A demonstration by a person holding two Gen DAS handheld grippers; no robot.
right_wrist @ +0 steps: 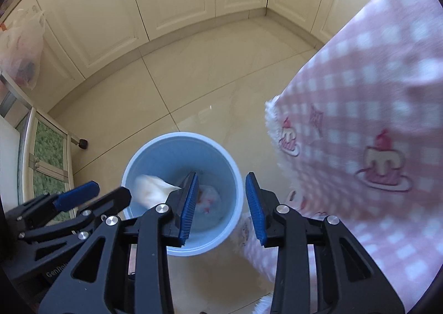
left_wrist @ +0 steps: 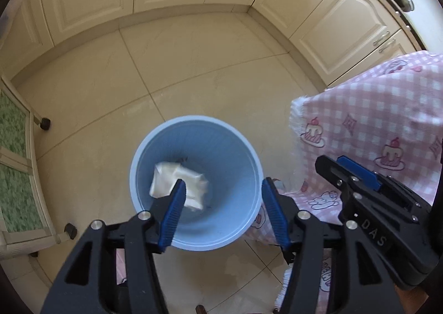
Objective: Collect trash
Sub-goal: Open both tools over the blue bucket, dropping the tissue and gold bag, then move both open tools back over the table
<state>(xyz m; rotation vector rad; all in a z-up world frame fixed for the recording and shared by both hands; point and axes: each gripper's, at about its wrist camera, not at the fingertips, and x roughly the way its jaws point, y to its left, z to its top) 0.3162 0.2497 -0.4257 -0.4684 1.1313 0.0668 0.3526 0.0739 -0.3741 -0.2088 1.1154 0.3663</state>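
Left claw [left_wrist: 223, 193] and right claw [right_wrist: 221, 197] both hang released above the blue bin [left_wrist: 257, 172], nothing between the pads. White crumpled paper [left_wrist: 177, 179] sits inside the bin. Step: drop appears complete. Next move likely calls for withdrawing toward the pink-clothed table [left_wrist: 373, 109] for more trash.

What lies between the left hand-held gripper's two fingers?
In the left wrist view, the left hand-held gripper is open above the blue bin; only its interior and a crumpled white tissue show between.
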